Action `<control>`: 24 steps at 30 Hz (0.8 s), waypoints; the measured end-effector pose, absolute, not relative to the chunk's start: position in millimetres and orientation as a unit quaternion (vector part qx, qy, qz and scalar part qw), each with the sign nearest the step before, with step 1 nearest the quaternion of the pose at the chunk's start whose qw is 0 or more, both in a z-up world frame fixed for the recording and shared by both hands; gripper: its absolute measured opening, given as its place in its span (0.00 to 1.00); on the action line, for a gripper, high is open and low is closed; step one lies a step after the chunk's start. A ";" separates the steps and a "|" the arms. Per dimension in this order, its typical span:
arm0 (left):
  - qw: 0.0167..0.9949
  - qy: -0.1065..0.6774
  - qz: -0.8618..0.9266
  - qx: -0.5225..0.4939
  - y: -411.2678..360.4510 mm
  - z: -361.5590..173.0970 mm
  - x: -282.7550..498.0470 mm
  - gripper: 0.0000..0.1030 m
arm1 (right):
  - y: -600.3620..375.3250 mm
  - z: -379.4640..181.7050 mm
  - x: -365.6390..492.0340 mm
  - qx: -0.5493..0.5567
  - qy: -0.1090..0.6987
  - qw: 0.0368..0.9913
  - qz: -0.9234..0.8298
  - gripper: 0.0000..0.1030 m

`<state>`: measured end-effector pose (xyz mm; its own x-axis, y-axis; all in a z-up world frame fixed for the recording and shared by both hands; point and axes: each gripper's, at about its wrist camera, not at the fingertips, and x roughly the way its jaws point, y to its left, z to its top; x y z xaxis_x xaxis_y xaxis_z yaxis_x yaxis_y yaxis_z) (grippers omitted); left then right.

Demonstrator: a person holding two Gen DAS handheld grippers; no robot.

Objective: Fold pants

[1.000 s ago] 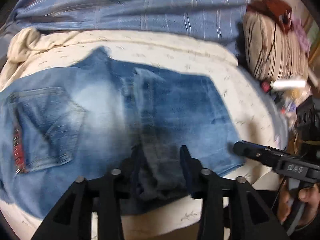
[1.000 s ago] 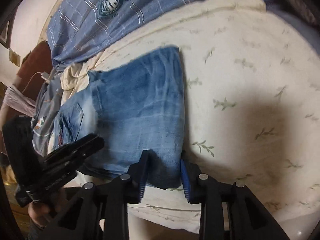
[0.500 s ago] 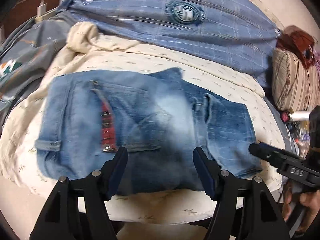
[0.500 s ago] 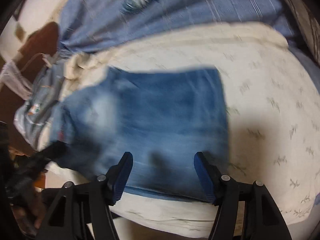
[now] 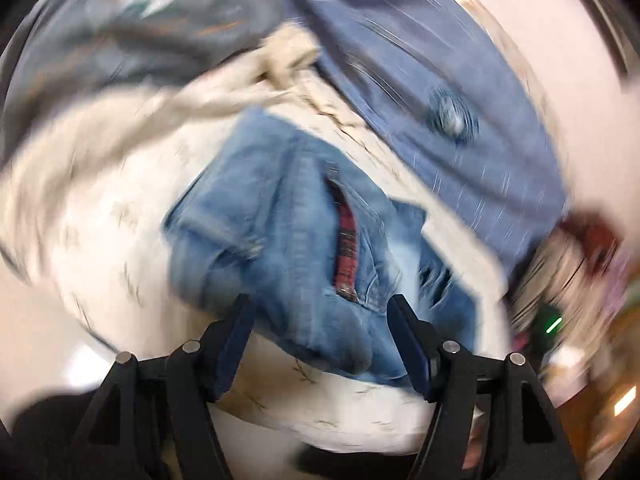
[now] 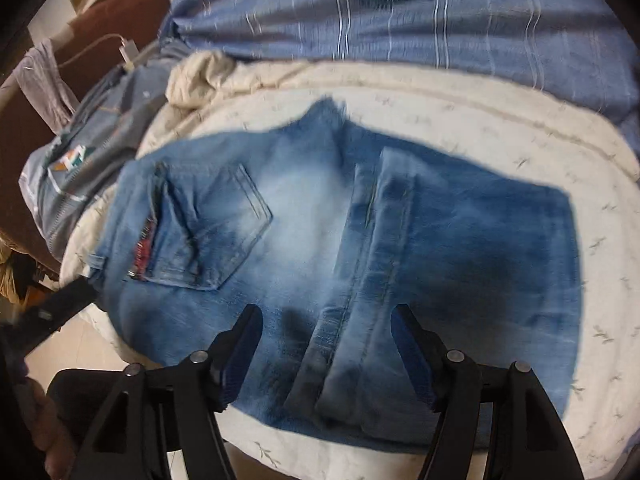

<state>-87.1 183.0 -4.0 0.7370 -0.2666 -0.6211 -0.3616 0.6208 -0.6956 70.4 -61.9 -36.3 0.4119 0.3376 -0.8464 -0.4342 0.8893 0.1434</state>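
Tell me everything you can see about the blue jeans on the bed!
The jeans are faded blue denim, paler in the middle and darker toward the right. They lie folded into a wide bundle, flat on the cream leaf-print blanket. A back pocket faces up on the left, with a red plaid strip beside it. A folded leg with a thick seam crosses the top. The right gripper is open above the near edge, apparently not touching. The left gripper is open too.

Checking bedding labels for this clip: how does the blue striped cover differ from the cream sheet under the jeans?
The blue striped cover is blue with pale stripes and a round emblem; the cream sheet is off-white with small leaf sprigs. The cover lies behind the jeans, not touching them; the sheet lies directly beneath them. Both are soft bedding.
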 end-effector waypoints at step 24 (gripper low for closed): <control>0.745 0.366 0.079 -0.552 203.2 -42.2 -55.1 0.67 | -71.2 -40.6 67.3 -0.020 0.472 0.836 0.278 0.82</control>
